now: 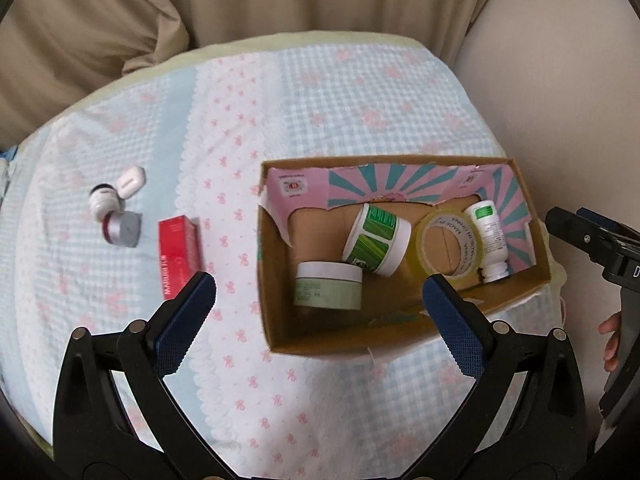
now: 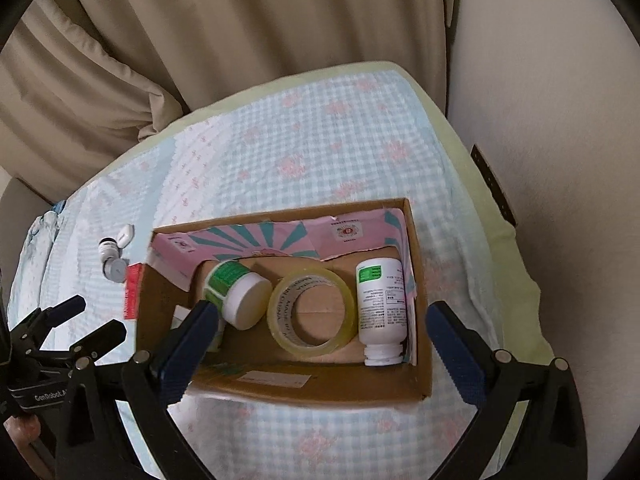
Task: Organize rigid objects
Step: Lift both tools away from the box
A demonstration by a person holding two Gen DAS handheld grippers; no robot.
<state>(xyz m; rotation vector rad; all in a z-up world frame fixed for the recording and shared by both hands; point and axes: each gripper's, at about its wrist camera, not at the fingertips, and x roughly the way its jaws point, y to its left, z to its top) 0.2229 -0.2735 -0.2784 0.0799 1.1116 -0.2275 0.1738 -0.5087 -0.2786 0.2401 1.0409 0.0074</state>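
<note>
Your left gripper (image 1: 318, 296) hangs spread wide, empty, over the cardboard box (image 1: 280, 336) near edge; red carton (image 1: 179, 261) just upper left. Your right gripper (image 2: 320, 320) likewise gapes above the tape roll (image 2: 311, 312).

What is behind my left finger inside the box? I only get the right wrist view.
Observer: A pale green jar with a white lid, standing upright in the near left corner of the cardboard box.
Operator: The box wall hides part of the red carton outside. Does it touch the box?
Observer: No. The red carton lies flat on the cloth, with a clear strip of cloth between it and the box wall.
</note>
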